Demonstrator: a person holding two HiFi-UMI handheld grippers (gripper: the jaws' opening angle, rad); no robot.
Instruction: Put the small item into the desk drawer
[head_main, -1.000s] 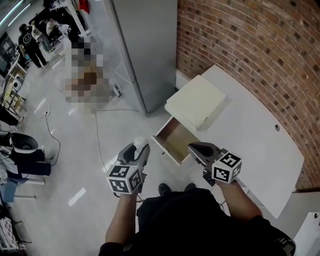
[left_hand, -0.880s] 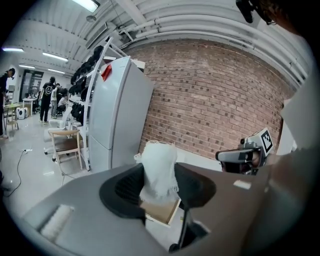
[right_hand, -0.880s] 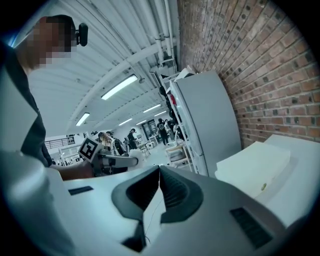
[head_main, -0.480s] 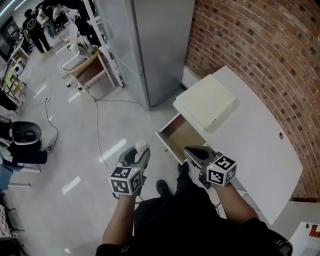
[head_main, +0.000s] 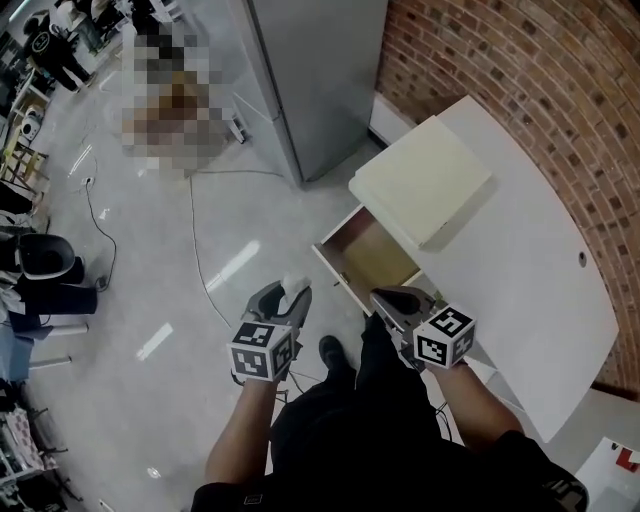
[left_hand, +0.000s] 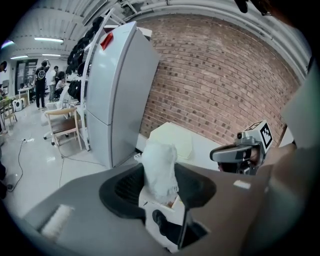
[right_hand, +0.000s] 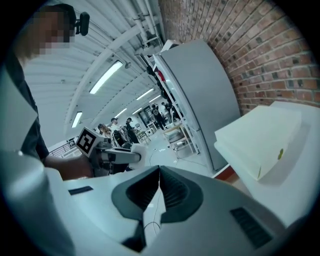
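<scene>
The left gripper (head_main: 283, 300) pinches the small white crumpled wad (left_hand: 159, 167) upright, ready for the open wood-lined desk drawer (head_main: 372, 256) ahead to its right, while the right gripper (head_main: 397, 303), jaws pressed together, holds nothing.

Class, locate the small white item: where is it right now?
The small white item is clamped between the jaws of the left gripper, low and left of centre in the head view, over the floor, just left of the open drawer.
</scene>
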